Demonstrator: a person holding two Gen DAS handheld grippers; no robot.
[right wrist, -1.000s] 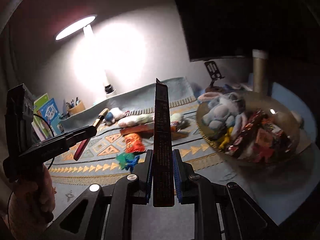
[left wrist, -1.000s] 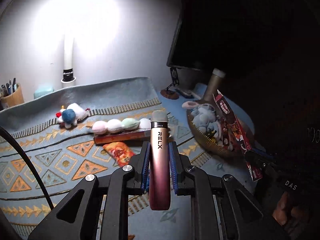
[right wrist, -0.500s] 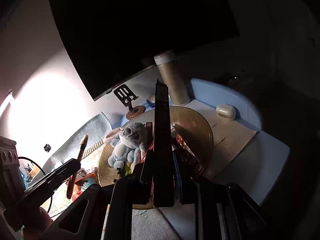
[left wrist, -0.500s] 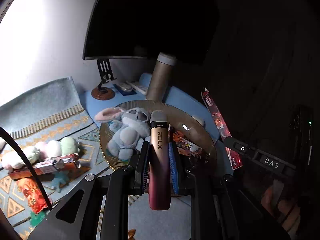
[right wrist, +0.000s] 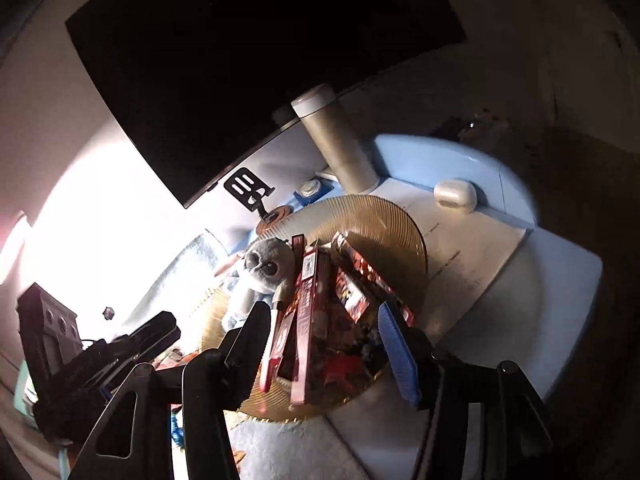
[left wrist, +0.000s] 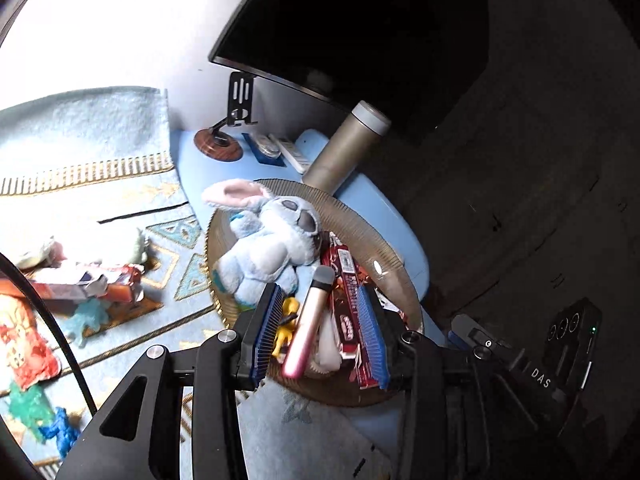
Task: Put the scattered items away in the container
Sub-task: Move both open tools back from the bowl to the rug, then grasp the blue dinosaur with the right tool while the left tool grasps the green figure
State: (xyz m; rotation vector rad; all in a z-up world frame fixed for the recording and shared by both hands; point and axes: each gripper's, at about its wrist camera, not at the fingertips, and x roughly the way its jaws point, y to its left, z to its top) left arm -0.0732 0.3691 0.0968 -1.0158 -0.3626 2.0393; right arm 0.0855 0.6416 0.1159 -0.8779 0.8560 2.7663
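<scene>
A ribbed gold bowl [left wrist: 360, 224] [right wrist: 384, 216] holds a blue plush toy [left wrist: 272, 240] [right wrist: 264, 264] and red snack packets. My left gripper [left wrist: 320, 320] is open just above the bowl; the pink vape pen [left wrist: 308, 320] lies loose between its jaws, tilted, resting in the bowl. My right gripper [right wrist: 324, 328] is open over the bowl; the long dark red snack box [right wrist: 306, 320] lies in the bowl between its jaws. Scattered on the patterned mat [left wrist: 120, 184] are a red box [left wrist: 80, 288], an orange packet [left wrist: 24, 352] and small plastic figures [left wrist: 60, 432].
A dark monitor [left wrist: 352, 32] stands behind the bowl, with a beige tumbler [left wrist: 344, 148] [right wrist: 332, 140], a phone stand [left wrist: 240, 100] and a white earbud case [right wrist: 456, 196] on the blue desk pad. The desk edge is at the right.
Both grippers swung from the mat to over the bowl and opened. The vape pen and the dark red box left the jaws and now lie in the bowl.
</scene>
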